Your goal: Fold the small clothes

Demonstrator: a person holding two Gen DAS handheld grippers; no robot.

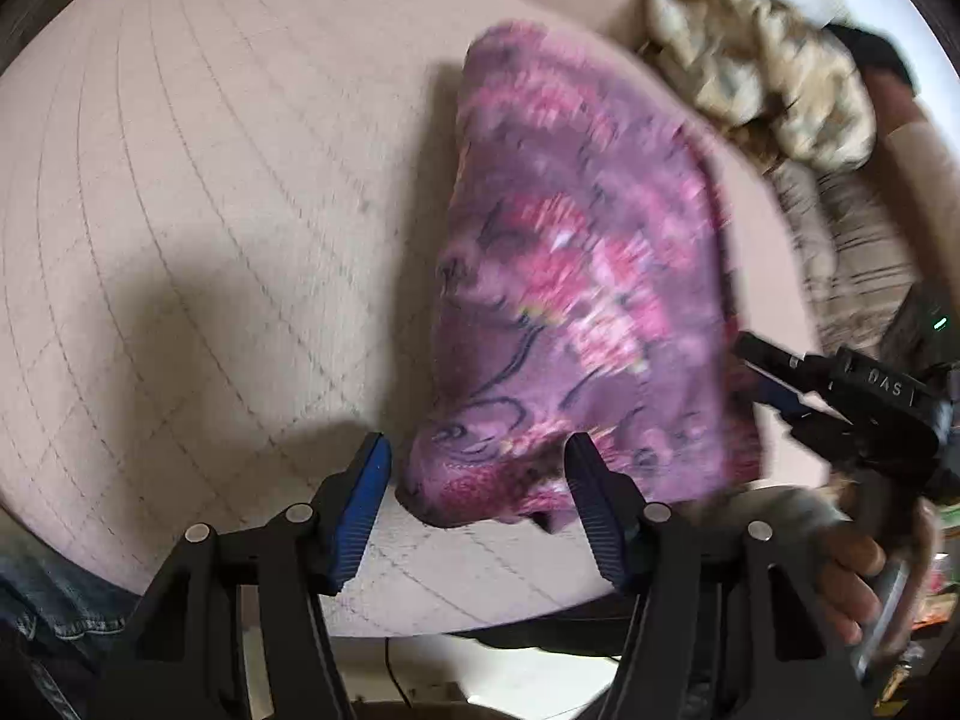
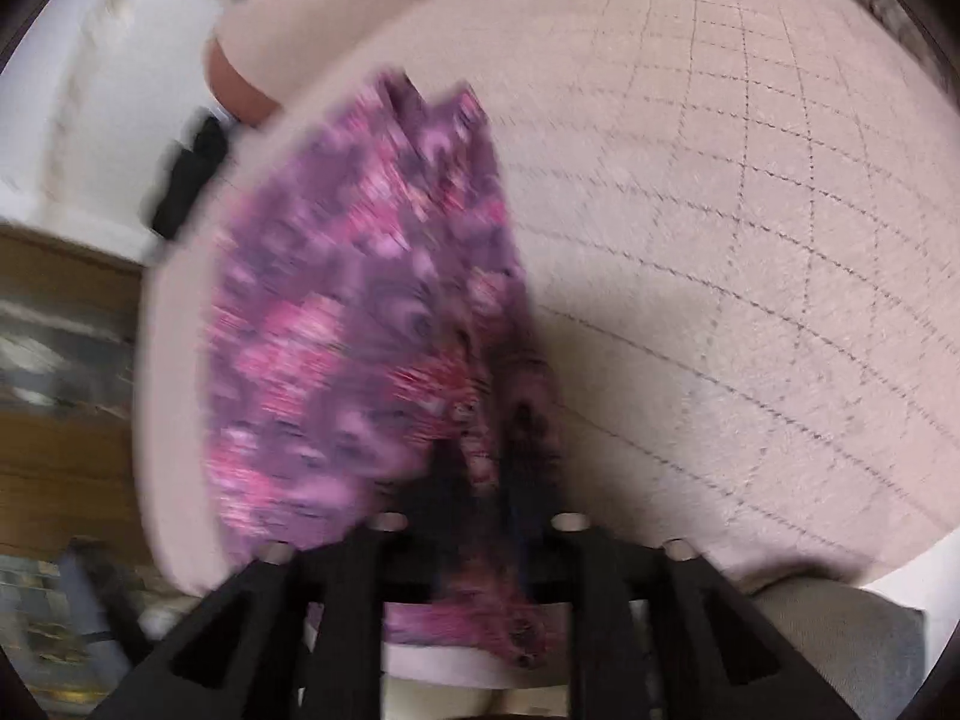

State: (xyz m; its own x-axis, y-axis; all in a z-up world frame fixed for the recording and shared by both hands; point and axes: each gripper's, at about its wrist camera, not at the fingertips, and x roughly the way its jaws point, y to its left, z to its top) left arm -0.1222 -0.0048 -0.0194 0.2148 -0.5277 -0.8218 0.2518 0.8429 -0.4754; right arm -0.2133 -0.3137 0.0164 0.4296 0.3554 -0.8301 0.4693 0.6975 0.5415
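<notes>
A small purple garment with a pink floral print [image 1: 570,276] lies on a beige quilted surface [image 1: 210,210], right of centre in the left wrist view. My left gripper [image 1: 477,468] is open, its jaws either side of the garment's near corner. My right gripper [image 1: 750,372] comes in from the right and is shut on the garment's right edge. In the blurred right wrist view the garment [image 2: 348,330] stretches away from my right gripper [image 2: 480,468], whose jaws pinch a fold of it.
A crumpled tan and cream cloth [image 1: 756,54] and a striped grey fabric [image 1: 852,252] lie at the back right. The quilted surface's front edge [image 1: 480,618] is just below my left gripper. A dark object [image 2: 186,180] sits at the surface's far left edge.
</notes>
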